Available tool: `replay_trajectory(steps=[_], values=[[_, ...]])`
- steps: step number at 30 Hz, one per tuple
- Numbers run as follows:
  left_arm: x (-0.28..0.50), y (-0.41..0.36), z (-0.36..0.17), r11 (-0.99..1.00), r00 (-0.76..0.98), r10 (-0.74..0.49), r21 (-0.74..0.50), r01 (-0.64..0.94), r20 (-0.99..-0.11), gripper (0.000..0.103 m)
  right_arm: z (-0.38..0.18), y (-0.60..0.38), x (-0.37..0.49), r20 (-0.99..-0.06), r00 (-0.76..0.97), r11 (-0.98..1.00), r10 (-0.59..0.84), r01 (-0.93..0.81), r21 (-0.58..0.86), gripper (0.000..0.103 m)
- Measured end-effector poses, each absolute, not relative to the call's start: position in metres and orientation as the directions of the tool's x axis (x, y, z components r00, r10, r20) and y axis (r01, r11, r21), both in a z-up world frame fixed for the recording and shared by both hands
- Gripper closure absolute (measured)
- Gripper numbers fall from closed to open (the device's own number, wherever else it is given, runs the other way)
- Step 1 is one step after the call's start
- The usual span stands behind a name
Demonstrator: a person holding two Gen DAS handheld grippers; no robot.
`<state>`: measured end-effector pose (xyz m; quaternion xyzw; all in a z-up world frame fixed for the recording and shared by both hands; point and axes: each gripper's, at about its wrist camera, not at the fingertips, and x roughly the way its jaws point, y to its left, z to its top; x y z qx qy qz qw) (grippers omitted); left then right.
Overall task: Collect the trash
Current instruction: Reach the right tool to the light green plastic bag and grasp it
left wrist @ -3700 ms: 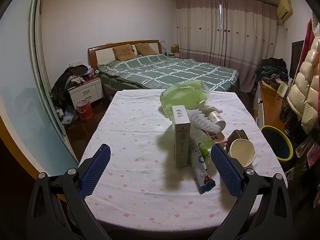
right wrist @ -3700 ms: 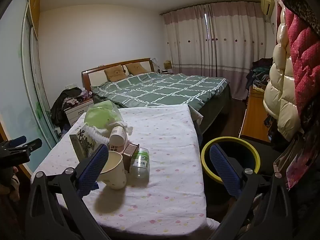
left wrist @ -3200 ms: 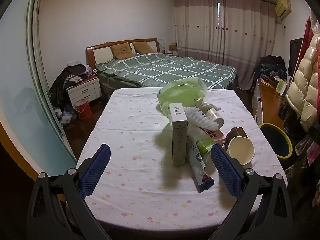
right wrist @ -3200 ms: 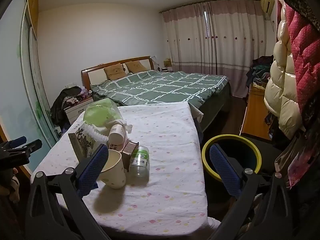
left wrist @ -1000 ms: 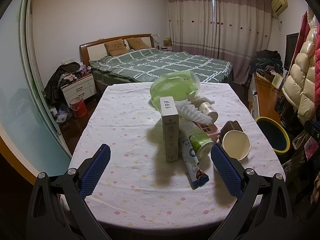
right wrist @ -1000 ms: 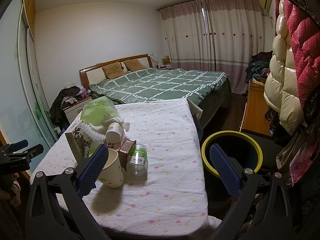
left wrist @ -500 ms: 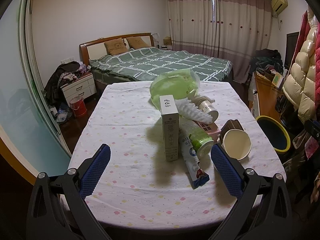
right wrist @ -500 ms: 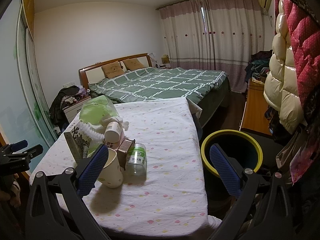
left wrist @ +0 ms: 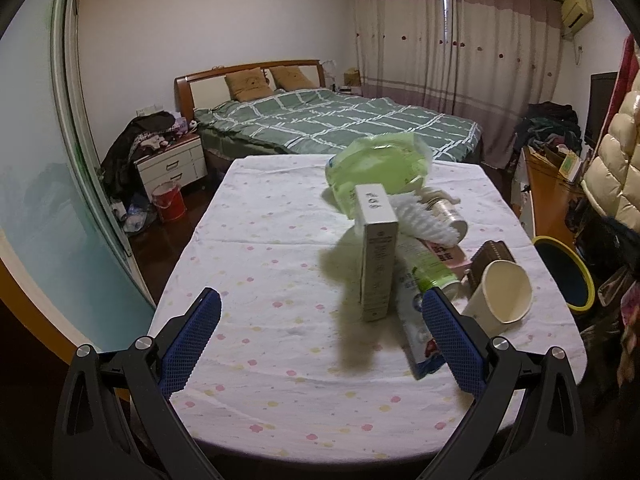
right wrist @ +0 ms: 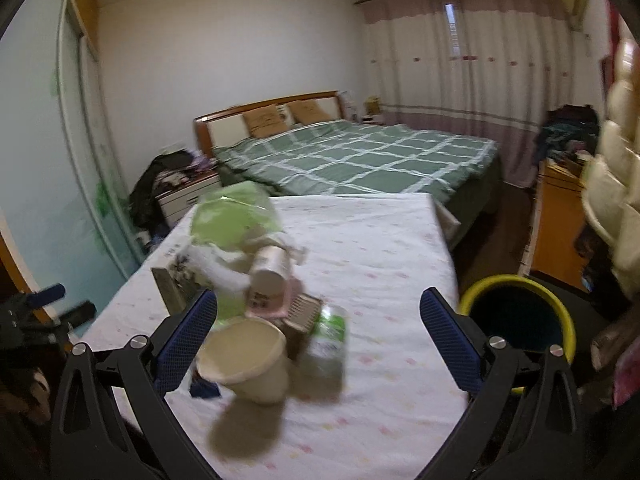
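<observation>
White cloth dotted with pink and yellow covers the big table (left wrist: 280, 248), the largest thing before me; beyond it at 12 o'clock stands a green checked bed (left wrist: 340, 124). Off the table's edge at 3 o'clock in my left view sits the round dark bin with a yellow rim (left wrist: 564, 272), on the floor and apart from the table; in my right view it lies at about 4 o'clock.

My trash is heaped on the right half of the table. Farthest back is a crumpled green plastic bag (left wrist: 376, 164), at 12 o'clock of the heap. In front of it a tall white carton box (left wrist: 376, 256) stands upright, with a white ribbed tube (left wrist: 424, 224) lying just behind it. A clear bottle with a green label (right wrist: 330, 332) lies on its side, blurred in my right view. A cream paper cup (left wrist: 504, 296) lies tipped at 3 o'clock of the box, beside a small brown ridged box (left wrist: 490, 258).

My left gripper (left wrist: 320, 336) hangs over the near edge with its blue pads spread wide, grasping nothing. My right gripper (right wrist: 318, 334) is likewise released, the cup low between its fingers but untouched
</observation>
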<state>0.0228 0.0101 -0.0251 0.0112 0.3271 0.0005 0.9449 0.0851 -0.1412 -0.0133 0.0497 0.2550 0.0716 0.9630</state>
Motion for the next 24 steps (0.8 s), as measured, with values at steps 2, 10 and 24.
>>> replay_trajectory(steps=[2,10,24], values=[[0.027,0.013,-0.029,1.000,0.780,0.011,0.020,0.002,-0.626,0.004,-0.007,-0.128,0.107,-0.486,0.848,0.977,0.211,-0.170,0.128,0.006],[0.053,0.024,-0.038,1.000,0.767,0.029,0.024,-0.018,-0.641,0.004,0.015,-0.093,0.199,-0.534,0.762,0.928,0.365,-0.345,0.142,0.006],[0.086,0.025,-0.044,0.999,0.749,0.037,0.038,-0.015,-0.661,0.004,-0.020,-0.035,0.306,-0.666,0.618,0.828,0.417,-0.561,-0.002,0.006]])
